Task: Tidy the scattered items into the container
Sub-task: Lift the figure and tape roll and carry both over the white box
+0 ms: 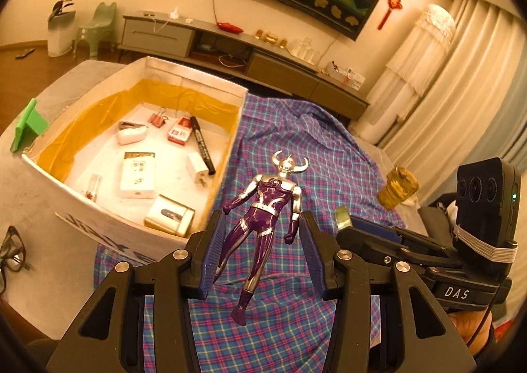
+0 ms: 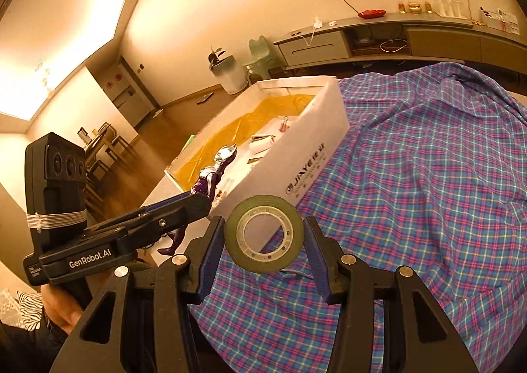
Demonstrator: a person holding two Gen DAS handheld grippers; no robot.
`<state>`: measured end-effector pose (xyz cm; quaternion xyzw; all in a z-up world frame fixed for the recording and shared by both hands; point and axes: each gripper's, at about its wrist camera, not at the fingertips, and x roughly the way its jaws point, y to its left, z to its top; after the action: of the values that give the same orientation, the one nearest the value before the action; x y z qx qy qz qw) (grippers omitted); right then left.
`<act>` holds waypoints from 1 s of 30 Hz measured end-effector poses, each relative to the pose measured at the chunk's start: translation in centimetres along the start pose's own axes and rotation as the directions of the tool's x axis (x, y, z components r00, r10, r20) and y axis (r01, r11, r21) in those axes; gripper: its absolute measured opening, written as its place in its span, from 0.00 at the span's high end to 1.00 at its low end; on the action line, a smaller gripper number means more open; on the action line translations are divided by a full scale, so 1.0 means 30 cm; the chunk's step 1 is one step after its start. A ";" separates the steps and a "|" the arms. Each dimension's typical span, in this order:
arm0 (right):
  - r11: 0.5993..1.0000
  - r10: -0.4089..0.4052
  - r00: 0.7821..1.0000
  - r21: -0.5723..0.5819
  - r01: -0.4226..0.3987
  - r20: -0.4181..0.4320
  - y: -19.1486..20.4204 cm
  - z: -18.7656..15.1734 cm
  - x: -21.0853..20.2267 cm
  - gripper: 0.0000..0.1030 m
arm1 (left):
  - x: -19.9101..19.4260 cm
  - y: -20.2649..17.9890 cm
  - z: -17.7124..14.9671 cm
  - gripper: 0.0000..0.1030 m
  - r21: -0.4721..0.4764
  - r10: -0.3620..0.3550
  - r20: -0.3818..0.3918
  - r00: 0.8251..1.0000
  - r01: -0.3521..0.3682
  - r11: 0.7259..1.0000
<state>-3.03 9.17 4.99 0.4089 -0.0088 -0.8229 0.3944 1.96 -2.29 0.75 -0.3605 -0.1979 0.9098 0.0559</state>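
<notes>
While the left gripper (image 1: 262, 241) pinches a purple-and-silver horned plastic figure (image 1: 263, 208) at the hips beside the white foam box (image 1: 145, 228), the right gripper (image 2: 263, 251) clasps a green tape roll (image 2: 264, 234). Both look light and rigid; the figure's glossy, thin limbs could slip.

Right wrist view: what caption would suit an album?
Right gripper clamps a tape roll above plaid cloth, beside the white box.
</notes>
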 end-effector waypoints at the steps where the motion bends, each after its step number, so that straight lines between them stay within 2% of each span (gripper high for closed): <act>1: 1.000 -0.001 1.000 -0.004 0.001 0.000 0.009 0.007 0.004 0.52 | -0.006 0.013 0.006 0.54 -0.007 -0.003 0.006 1.000 0.003 1.000; 12: 1.000 0.008 1.000 -0.030 -0.008 -0.008 0.081 0.088 0.037 0.52 | -0.053 0.098 0.063 0.54 -0.031 -0.028 0.047 0.998 0.029 0.999; 20: 0.998 0.017 1.000 -0.063 -0.018 -0.009 0.123 0.177 0.078 0.52 | -0.065 0.215 0.126 0.54 -0.081 0.010 0.067 0.998 -0.004 0.997; 30: 0.994 0.014 0.999 -0.108 -0.018 -0.038 0.171 0.268 0.182 0.52 | -0.057 0.373 0.199 0.54 -0.121 0.105 0.068 0.992 -0.096 0.988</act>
<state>-7.12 -0.41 8.43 0.4022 0.0399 -0.8111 0.4228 -0.37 -14.87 1.30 -0.3385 -0.2347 0.9110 -0.0187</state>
